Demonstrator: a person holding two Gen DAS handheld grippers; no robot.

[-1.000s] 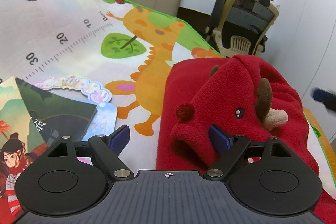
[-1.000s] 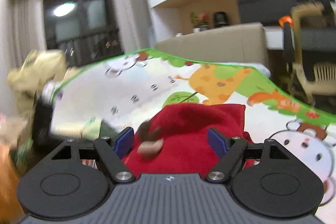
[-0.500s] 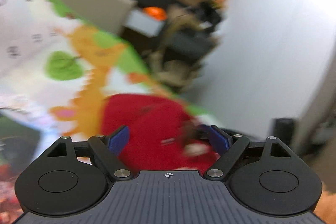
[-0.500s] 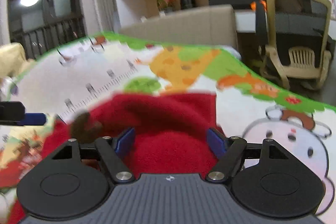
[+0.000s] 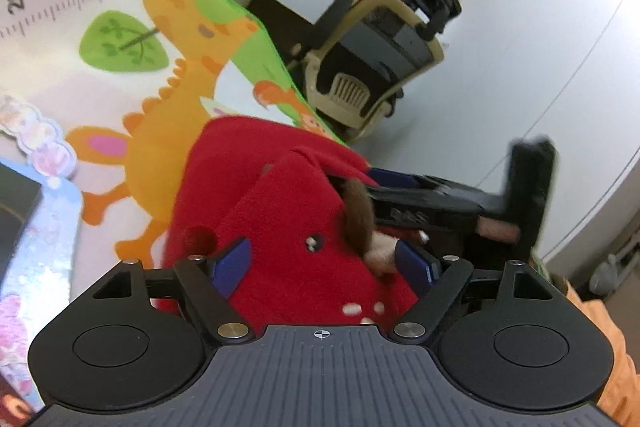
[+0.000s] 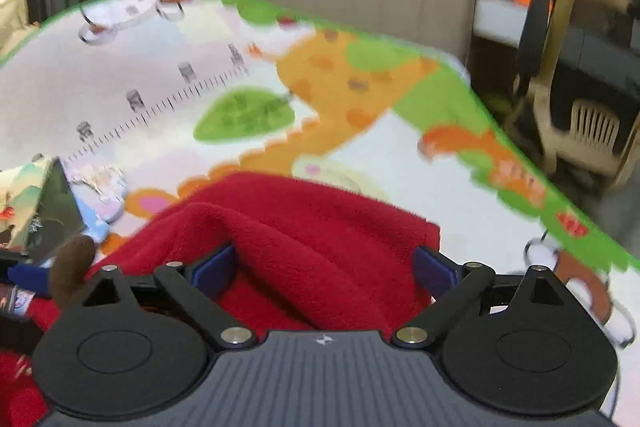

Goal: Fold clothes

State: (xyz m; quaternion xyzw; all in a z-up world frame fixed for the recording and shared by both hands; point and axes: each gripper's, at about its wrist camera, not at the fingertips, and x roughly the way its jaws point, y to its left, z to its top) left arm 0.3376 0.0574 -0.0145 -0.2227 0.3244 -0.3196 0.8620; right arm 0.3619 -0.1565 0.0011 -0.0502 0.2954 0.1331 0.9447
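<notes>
A red fleece garment [image 5: 280, 203] lies bunched on a cartoon play mat [image 5: 120, 75], filling the lower centre of both wrist views. In the left wrist view the left gripper [image 5: 326, 263] has its blue-padded fingers spread wide, one pad at the lower left of the fleece and the other at the lower right, with the cloth lying between them; I cannot tell whether either pad actually presses the fabric. A small black eye [image 5: 313, 242] and a brown horn [image 5: 356, 215] are sewn on the garment, the horn standing just right of centre. Beyond the horn, at the right middle of that frame, the right gripper [image 5: 390, 177] reaches in from the right edge, its blue tip at the folded edge of the fleece. In the right wrist view the right gripper [image 6: 324, 265] is likewise wide open, with a thick fold of the red fleece [image 6: 304, 239] heaped between its pads and not clamped. The brown horn [image 6: 72, 271] shows at the lower left there, beside a blue pad of the left gripper [image 6: 24, 273]. A picture book [image 6: 36, 211] lies on the mat at the left middle. An office chair [image 5: 372, 55] stands beyond the mat's green edge, in the upper right of the left view.
</notes>
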